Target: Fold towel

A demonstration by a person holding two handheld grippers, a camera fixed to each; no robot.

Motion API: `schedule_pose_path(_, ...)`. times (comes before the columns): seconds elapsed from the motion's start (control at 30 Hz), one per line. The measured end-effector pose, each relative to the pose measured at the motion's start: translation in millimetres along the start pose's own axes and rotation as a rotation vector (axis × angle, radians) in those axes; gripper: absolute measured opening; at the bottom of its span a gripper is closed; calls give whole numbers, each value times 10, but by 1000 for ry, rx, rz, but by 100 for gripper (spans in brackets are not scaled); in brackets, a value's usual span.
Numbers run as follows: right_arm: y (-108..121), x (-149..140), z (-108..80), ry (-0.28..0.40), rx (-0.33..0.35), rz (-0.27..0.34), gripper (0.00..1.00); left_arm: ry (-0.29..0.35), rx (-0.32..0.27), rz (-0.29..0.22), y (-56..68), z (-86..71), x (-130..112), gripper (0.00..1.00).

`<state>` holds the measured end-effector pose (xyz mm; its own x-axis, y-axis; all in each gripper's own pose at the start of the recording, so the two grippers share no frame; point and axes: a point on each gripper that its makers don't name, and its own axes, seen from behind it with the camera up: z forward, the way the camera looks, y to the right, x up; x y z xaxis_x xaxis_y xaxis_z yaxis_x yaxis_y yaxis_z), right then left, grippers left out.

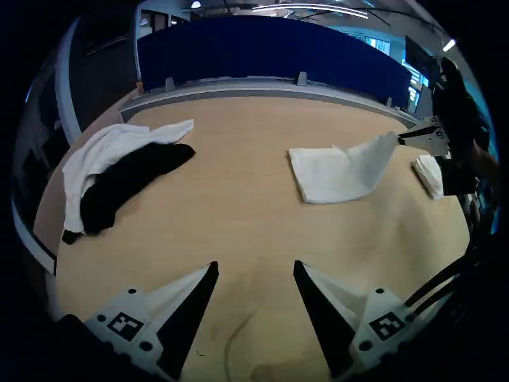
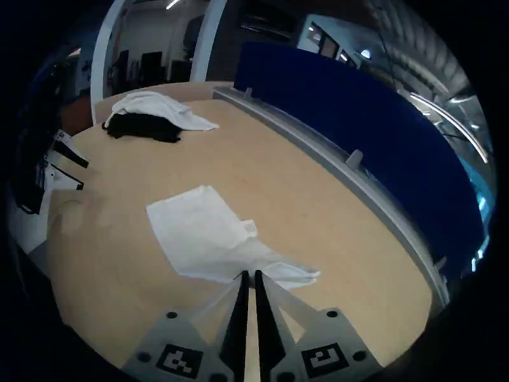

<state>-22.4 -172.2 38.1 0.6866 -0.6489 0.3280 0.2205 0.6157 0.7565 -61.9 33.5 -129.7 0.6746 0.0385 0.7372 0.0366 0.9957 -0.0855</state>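
A white towel (image 1: 331,175) lies flat on the wooden table (image 1: 242,210), right of centre in the left gripper view. Its right corner is lifted off the table, pinched in my right gripper (image 1: 401,137). In the right gripper view the right gripper (image 2: 249,275) is shut on the towel's (image 2: 203,232) near edge, which rises to the fingertips. My left gripper (image 1: 254,264) hovers open over bare table, well short of the towel, with nothing between its fingers. That gripper (image 2: 84,176) also appears at the left in the right gripper view.
A heap of white cloth (image 1: 108,149) and black cloth (image 1: 127,178) lies at the table's far left. Another folded white towel (image 1: 429,175) sits at the right edge. A blue partition (image 1: 267,54) runs along the table's far side.
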Motion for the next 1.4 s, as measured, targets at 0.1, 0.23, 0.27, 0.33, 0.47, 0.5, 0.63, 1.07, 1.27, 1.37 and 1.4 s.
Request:
schedule_pose_path(0.1,-17,45,18,3,6,-10,7,6,2,-5,-21,-31,5,87)
schedule_pose_path(0.23,-78,181,74,13,21,-32,7,21,11,-20,-69,-108,16,87)
schedule_pose_path(0.27,-97,219,92,16,26,-40,7,25,14,-26,-82,-131,19,87)
schedule_pose_path(0.33,-170,309,157,18,42,-61,7,37,23,-44,-119,-198,25,87)
schedule_pose_path(0.47,-366,499,310,23,81,-108,7,64,40,-79,-206,-342,47,87)
schedule_pose_path(0.5,-442,544,364,23,94,-121,7,72,46,-88,-237,-384,50,87)
schedule_pose_path(0.63,-758,665,596,16,147,-168,7,95,71,-122,-353,-532,53,87)
schedule_pose_path(1.07,-1725,395,1339,-73,283,-202,7,114,117,-208,-546,-805,-137,87)
schedule_pose_path(1.27,-1701,418,1334,-62,270,-171,21,112,112,-201,-533,-764,-148,87)
schedule_pose_path(1.37,-1657,446,1302,-53,269,-151,44,112,105,-197,-527,-727,-132,87)
schedule_pose_path(1.4,-1648,462,1283,-49,272,-141,55,111,104,-194,-527,-714,-126,87)
